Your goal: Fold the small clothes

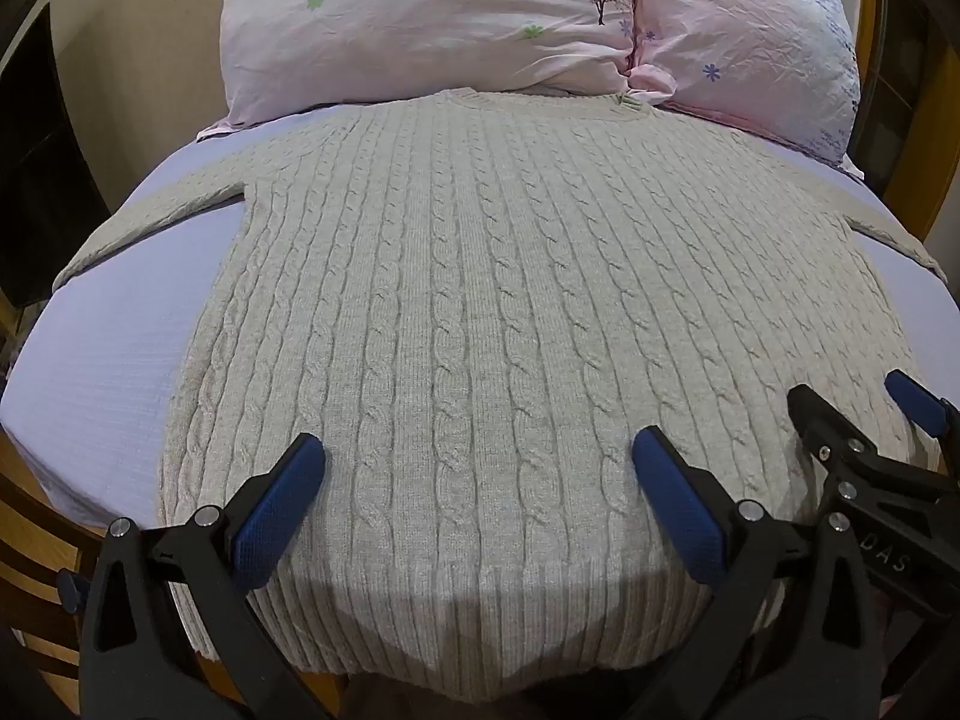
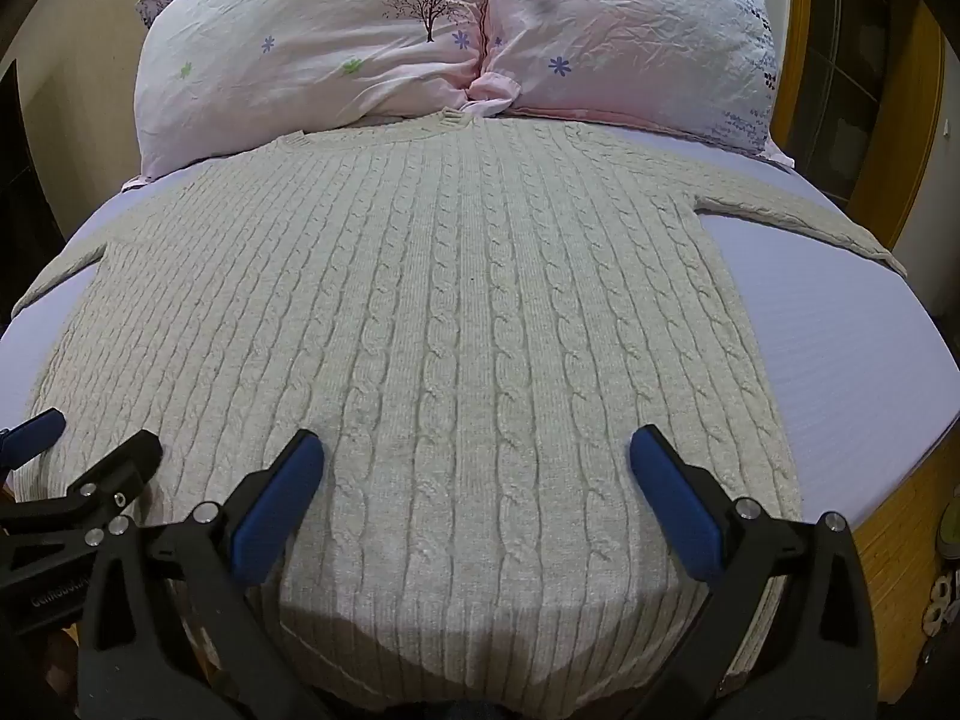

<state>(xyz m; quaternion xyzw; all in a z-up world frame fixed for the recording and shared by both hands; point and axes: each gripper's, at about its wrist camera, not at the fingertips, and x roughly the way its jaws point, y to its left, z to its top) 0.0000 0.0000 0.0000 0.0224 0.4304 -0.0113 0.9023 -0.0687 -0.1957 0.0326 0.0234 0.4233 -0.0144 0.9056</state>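
Left wrist: sweater point(image 1: 480, 312) flat on lavender bed point(image 1: 102, 372), pink pillows point(image 1: 420, 30) behind; left tongs point(image 1: 479, 450), right tongs point(image 2: 477, 449) spread, empty.

Lavender bed sheet point(image 1: 120, 360), two pink floral pillows point(image 1: 420, 30) touching at the bed's head, wooden bed frame point(image 2: 888, 540)

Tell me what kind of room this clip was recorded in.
Most likely a bedroom. A grey cable-knit sweater lies spread flat on a bed with a lilac sheet, floral pink pillows sit at its head, and a wooden bed frame shows at the edge.
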